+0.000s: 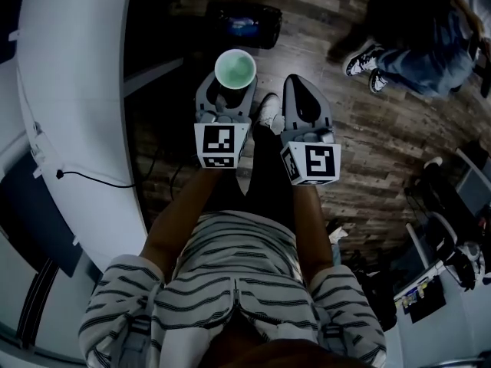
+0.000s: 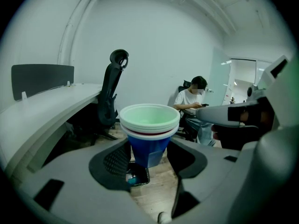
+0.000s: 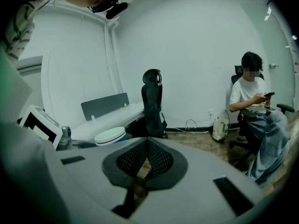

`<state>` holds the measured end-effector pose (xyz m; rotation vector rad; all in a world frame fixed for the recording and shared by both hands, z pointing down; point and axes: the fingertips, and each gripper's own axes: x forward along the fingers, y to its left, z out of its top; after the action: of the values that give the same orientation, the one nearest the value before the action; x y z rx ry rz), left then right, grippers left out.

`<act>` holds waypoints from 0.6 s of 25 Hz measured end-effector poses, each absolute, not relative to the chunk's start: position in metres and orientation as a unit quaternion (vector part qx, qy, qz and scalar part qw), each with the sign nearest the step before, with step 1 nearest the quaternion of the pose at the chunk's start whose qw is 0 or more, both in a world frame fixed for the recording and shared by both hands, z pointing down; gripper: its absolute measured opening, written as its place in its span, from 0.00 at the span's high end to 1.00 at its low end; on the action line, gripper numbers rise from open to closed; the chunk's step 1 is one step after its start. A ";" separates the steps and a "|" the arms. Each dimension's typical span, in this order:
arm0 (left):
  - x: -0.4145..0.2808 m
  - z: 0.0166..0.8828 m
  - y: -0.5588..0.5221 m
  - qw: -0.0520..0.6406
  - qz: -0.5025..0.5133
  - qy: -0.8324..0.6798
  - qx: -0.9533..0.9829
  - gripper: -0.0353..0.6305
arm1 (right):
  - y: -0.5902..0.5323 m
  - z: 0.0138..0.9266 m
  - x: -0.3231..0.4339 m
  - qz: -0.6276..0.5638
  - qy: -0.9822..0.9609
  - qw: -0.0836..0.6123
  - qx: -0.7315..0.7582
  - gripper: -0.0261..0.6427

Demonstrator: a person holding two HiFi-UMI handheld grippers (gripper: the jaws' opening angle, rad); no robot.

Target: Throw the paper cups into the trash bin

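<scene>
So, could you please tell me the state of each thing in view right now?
Nested paper cups, blue outside, pale green inside: upright, gripped between the left jaws.
Left gripper: shut on the cups.
Right gripper: jaws together, nothing between them.
Black trash bin: standing on the wooden floor, top open.

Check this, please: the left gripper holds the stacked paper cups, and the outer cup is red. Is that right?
Not quite: the left gripper holds the stacked paper cups, but the outer cup is blue, not red. The left gripper view shows it.
</scene>
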<state>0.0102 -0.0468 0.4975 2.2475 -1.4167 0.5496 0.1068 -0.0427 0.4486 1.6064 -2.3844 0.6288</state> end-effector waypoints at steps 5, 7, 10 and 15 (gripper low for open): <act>0.003 0.515 -0.056 0.210 0.197 -0.512 0.809 0.56 | -0.045 0.469 0.104 0.218 -0.801 0.106 0.548 0.94; 0.001 0.524 -0.059 0.211 0.201 -0.513 0.807 0.56 | -0.045 0.476 0.102 0.219 -0.800 0.109 0.548 0.94; -0.003 0.539 -0.062 0.220 0.207 -0.520 0.799 0.56 | -0.044 0.492 0.100 0.225 -0.798 0.112 0.547 0.94; -0.006 0.560 -0.064 0.234 0.210 -0.528 0.789 0.56 | -0.048 0.514 0.097 0.231 -0.796 0.116 0.548 0.94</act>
<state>-0.0055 -0.0637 0.5599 2.1676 -1.4490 0.5756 0.0967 -0.0479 0.5144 1.6040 -2.3306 0.6771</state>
